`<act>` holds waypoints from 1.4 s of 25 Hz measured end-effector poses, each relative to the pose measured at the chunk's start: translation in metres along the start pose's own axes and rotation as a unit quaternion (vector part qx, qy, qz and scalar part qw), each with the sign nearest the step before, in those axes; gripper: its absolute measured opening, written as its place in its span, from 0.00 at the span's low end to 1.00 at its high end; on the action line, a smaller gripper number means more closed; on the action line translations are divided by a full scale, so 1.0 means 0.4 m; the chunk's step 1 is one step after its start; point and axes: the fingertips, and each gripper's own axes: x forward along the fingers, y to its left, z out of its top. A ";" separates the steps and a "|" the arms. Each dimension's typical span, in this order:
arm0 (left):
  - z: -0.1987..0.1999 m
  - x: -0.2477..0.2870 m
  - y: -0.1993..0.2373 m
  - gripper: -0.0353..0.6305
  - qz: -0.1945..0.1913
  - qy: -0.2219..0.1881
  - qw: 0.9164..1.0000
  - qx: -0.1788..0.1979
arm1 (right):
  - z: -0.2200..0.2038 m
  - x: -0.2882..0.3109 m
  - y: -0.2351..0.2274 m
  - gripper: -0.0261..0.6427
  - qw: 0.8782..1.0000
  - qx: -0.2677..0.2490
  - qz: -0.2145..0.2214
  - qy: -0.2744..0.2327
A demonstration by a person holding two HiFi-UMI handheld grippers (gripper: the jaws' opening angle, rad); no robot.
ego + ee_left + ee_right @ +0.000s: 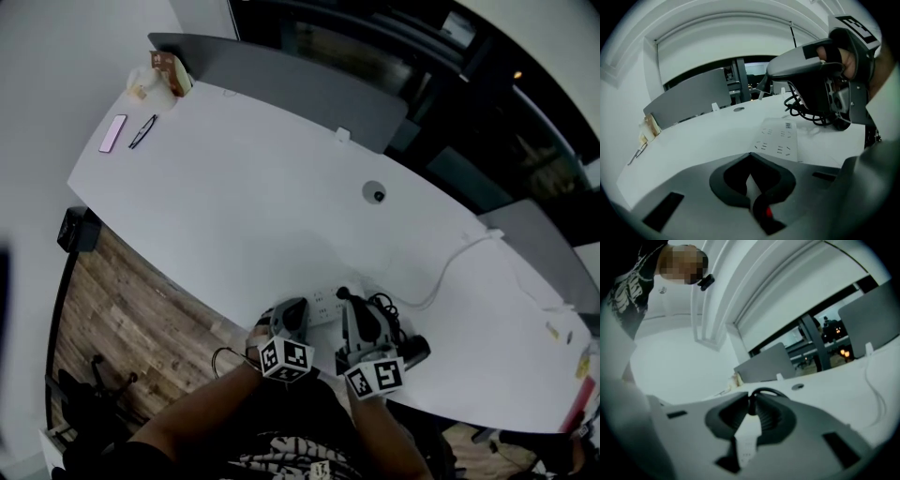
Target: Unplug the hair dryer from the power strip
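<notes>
A white power strip lies near the table's front edge. To its right sit a tangle of black cord and the black hair dryer. My right gripper is lifted above the strip, shut on a black plug whose cord loops over the fingertips. In the left gripper view it hangs at the upper right, held by a hand. My left gripper has its tips together at the strip's near end, nothing between them.
The strip's white cable runs right across the white table. A round cable grommet sits mid-table. A pink phone, glasses and snack packets lie far left. Grey partitions line the back edge.
</notes>
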 end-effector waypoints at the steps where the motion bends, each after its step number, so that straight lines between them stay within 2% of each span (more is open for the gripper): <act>1: 0.003 0.005 0.009 0.09 0.003 -0.003 1.000 0.004 | 0.006 -0.008 -0.015 0.14 1.000 0.000 -0.007 0.001; 11: 0.006 0.063 0.127 0.09 0.021 -0.008 1.000 0.015 | -0.041 -0.029 -0.214 0.14 0.996 -0.014 -0.071 0.056; 13: 0.000 0.065 0.125 0.09 0.015 -0.008 1.000 0.019 | -0.065 -0.014 -0.230 0.14 0.993 0.004 -0.067 0.097; 14: -0.007 0.061 0.124 0.09 0.013 -0.003 1.000 0.016 | -0.088 -0.012 -0.228 0.19 0.990 0.026 -0.061 0.127; 15: -0.013 0.052 0.129 0.09 0.015 0.003 1.000 0.004 | -0.113 -0.016 -0.219 0.26 0.985 0.048 -0.054 0.159; 16: -0.010 0.035 0.140 0.09 0.021 0.002 1.000 -0.016 | -0.135 -0.026 -0.204 0.27 0.979 0.064 -0.045 0.187; 18: 0.038 -0.021 0.162 0.09 0.032 -0.030 0.997 -0.061 | -0.151 -0.063 -0.165 0.27 0.974 0.067 -0.029 0.216; 20: 0.132 -0.100 0.170 0.09 0.025 -0.093 0.992 -0.077 | -0.108 -0.109 -0.108 0.27 0.979 0.048 -0.004 0.197; 22: 0.249 -0.198 0.172 0.09 0.006 -0.165 0.983 -0.077 | -0.017 -0.153 -0.039 0.25 0.989 0.002 0.024 0.148; 24: 0.358 -0.306 0.181 0.09 -0.008 -0.230 0.968 -0.097 | 0.087 -0.189 0.013 0.18 0.990 -0.089 0.038 0.102; 26: 0.448 -0.421 0.191 0.09 -0.011 -0.287 0.949 -0.130 | 0.193 -0.217 0.059 0.14 0.983 -0.169 0.039 0.061; 27: 0.485 -0.475 0.196 0.09 -0.008 -0.308 0.941 -0.138 | 0.250 -0.227 0.084 0.13 0.979 -0.194 0.041 0.036; 28: 0.516 -0.522 0.199 0.09 -0.003 -0.323 0.936 -0.139 | 0.303 -0.235 0.105 0.12 0.976 -0.211 0.042 0.014; 30: 0.569 -0.593 0.201 0.09 0.004 -0.343 0.931 -0.126 | 0.391 -0.245 0.134 0.11 0.971 -0.232 0.046 -0.019; 35: 0.633 -0.682 0.196 0.09 0.021 -0.371 0.923 -0.099 | 0.503 -0.261 0.172 0.10 0.971 -0.224 0.057 -0.052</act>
